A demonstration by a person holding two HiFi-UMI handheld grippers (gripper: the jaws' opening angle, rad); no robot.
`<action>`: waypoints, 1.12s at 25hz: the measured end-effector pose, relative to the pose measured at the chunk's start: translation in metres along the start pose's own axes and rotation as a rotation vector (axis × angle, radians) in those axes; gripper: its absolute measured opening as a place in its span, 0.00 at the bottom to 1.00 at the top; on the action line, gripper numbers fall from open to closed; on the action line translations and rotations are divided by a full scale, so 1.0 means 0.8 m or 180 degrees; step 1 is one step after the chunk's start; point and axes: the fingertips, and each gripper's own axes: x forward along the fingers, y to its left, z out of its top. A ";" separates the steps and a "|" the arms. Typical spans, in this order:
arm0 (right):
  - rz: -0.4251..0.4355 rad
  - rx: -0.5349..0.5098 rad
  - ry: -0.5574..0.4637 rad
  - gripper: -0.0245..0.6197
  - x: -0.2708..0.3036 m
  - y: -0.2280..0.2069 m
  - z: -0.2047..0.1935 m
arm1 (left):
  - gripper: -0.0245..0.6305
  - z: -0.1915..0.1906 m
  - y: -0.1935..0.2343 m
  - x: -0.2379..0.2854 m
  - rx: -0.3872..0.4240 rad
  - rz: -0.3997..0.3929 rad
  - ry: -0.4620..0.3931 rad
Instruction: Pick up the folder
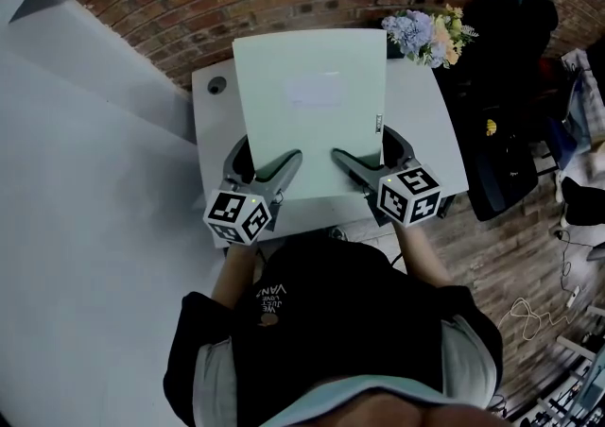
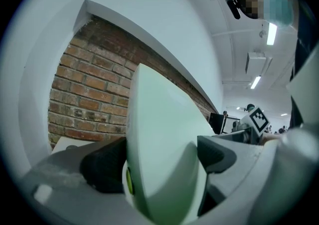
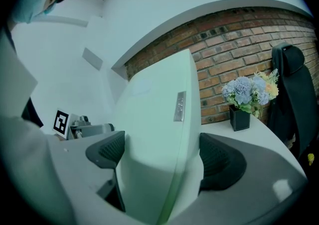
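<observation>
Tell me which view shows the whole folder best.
Head view: the folder shows whole, with the left gripper and right gripper clamped on its near edge. Each gripper view shows only a foreshortened part between that gripper's jaws.

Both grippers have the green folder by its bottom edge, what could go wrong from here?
The left gripper and right gripper clamp the folder only at its near edge, so the unsupported sheet may flex or slip out. Its far right corner sits close to the flower vase; a swing right might knock it over.
</observation>
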 end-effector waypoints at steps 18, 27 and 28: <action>-0.0094 0.0027 0.0016 0.75 -0.005 0.003 -0.005 | 0.72 -0.001 -0.003 -0.001 0.0022 -0.0056 -0.0004; -0.0099 -0.0002 0.0035 0.75 -0.002 0.003 -0.004 | 0.72 -0.001 0.001 -0.001 0.0010 -0.0048 -0.0018; -0.0099 -0.0001 0.0035 0.75 -0.001 0.003 -0.004 | 0.72 -0.001 0.001 -0.001 0.0005 -0.0047 -0.0020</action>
